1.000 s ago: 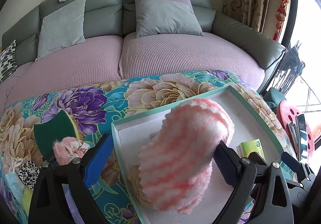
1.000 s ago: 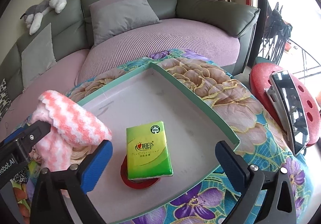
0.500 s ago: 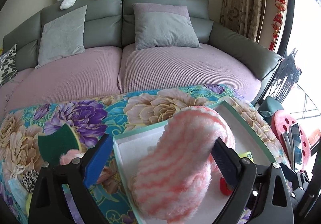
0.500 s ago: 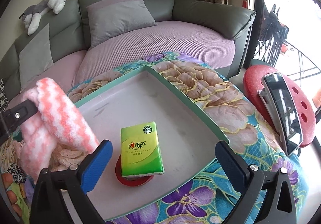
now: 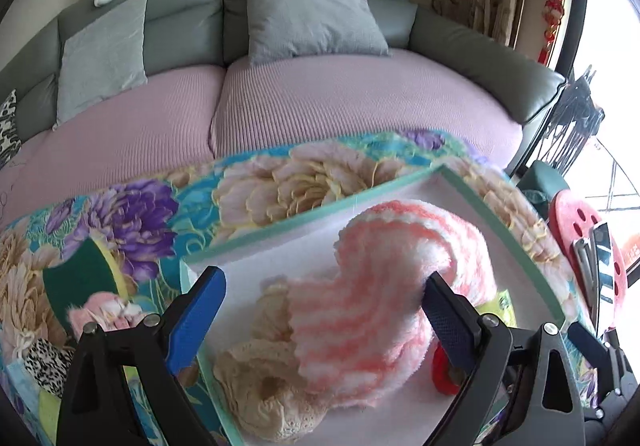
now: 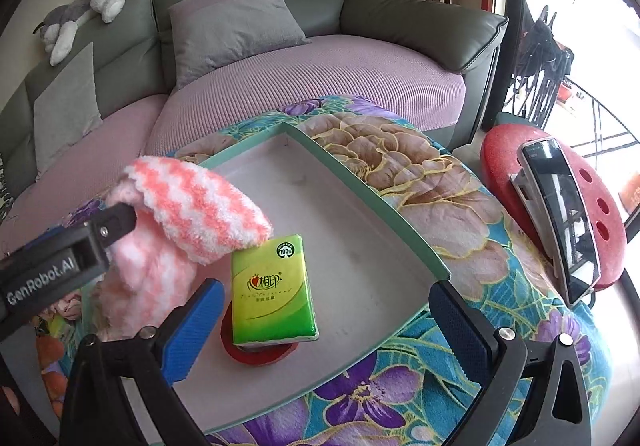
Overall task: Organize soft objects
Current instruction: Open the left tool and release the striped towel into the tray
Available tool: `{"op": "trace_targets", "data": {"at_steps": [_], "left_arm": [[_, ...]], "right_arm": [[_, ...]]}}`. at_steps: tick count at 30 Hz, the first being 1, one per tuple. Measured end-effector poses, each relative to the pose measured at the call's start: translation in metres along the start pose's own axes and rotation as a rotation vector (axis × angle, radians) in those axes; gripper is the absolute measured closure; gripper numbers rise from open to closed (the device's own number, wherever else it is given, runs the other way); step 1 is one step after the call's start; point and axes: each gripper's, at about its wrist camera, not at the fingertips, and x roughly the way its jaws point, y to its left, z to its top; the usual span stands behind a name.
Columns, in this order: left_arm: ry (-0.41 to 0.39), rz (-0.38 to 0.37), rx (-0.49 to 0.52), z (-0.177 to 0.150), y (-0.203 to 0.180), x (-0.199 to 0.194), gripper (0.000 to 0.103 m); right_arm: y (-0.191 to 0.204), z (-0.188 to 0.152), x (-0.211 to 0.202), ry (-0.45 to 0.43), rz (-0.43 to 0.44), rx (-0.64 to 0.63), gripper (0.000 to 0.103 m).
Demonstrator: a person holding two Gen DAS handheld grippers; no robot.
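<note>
A fluffy pink-and-white striped cloth (image 5: 384,298) (image 6: 192,214) drapes in the white, green-rimmed tray (image 5: 312,218) (image 6: 384,206). It lies between the spread fingers of my left gripper (image 5: 324,306), against the right finger (image 5: 444,310), over a beige crocheted piece (image 5: 264,382). My left gripper is open. My right gripper (image 6: 324,322) is open and empty at the tray's near edge. In the tray lie a green tissue pack (image 6: 272,290) on a red ring (image 6: 256,354).
Left of the tray on the floral cloth (image 5: 132,214) lie a green sponge (image 5: 76,278), a pink cloth (image 5: 100,314) and a leopard-print piece (image 5: 44,358). A sofa with cushions (image 5: 312,22) stands behind. A red stool holding a phone (image 6: 560,214) stands at the right.
My left gripper lowered the pink striped cloth into the tray and it now slumps onto the beige piece. My right gripper stays open and moved little.
</note>
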Motion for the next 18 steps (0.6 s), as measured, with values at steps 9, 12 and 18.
{"op": "trace_targets", "data": {"at_steps": [9, 12, 18], "left_arm": [[0.072, 0.023, -0.008, -0.02, 0.011, 0.011, 0.007], [0.077, 0.029, -0.017, -0.024, 0.016, 0.007, 0.007], [0.05, 0.064, -0.043, -0.025, 0.032, -0.011, 0.007]], "right_arm": [[0.003, -0.003, 0.005, 0.03, -0.001, -0.02, 0.0], [0.003, -0.004, 0.006, 0.036, -0.002, -0.02, 0.0], [0.002, -0.005, 0.008, 0.056, -0.001, -0.023, 0.0]]}}
